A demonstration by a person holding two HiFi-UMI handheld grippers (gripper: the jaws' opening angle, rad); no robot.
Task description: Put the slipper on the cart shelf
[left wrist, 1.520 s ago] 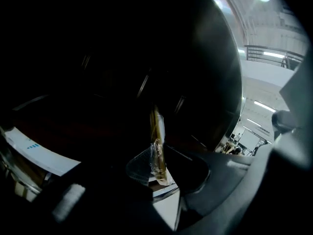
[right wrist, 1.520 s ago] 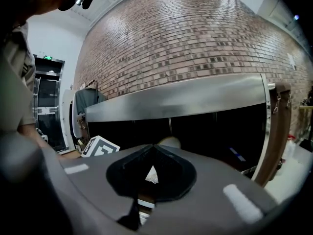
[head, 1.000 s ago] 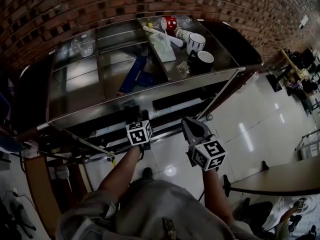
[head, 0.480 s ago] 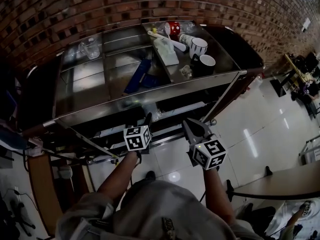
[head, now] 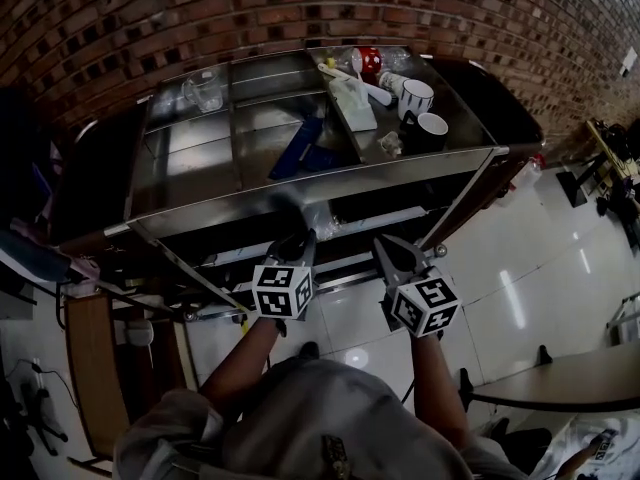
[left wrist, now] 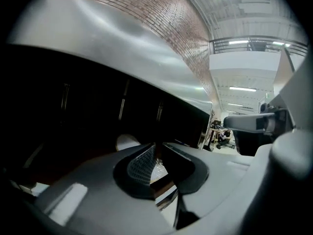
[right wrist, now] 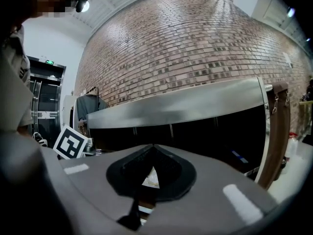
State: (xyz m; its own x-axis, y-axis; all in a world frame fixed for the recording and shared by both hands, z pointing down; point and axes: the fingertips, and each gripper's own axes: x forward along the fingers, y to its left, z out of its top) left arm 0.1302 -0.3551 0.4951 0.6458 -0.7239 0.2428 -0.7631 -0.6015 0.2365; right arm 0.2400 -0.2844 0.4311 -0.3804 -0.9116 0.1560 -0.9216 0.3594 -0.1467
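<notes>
I see the blue slipper [head: 298,148] lying slantwise on the top of the steel cart [head: 330,183], in its middle section, just beside the narrow tray that runs along the cart's right part. On that right part stand a white mug [head: 418,96] and a black mug [head: 430,128]. A clear glass [head: 205,90] sits at the cart's far left corner. The cart stands against a brick wall [head: 200,18].

Both of my tools hang in front of the cart's near edge, below its top and well apart from the slipper. The left gripper [head: 298,243] has just been closing. Its jaws now meet at the tips with nothing between them. The right gripper [head: 388,250] is narrow too, tips together and empty, pointing at the cart's dark lower shelves.
</notes>
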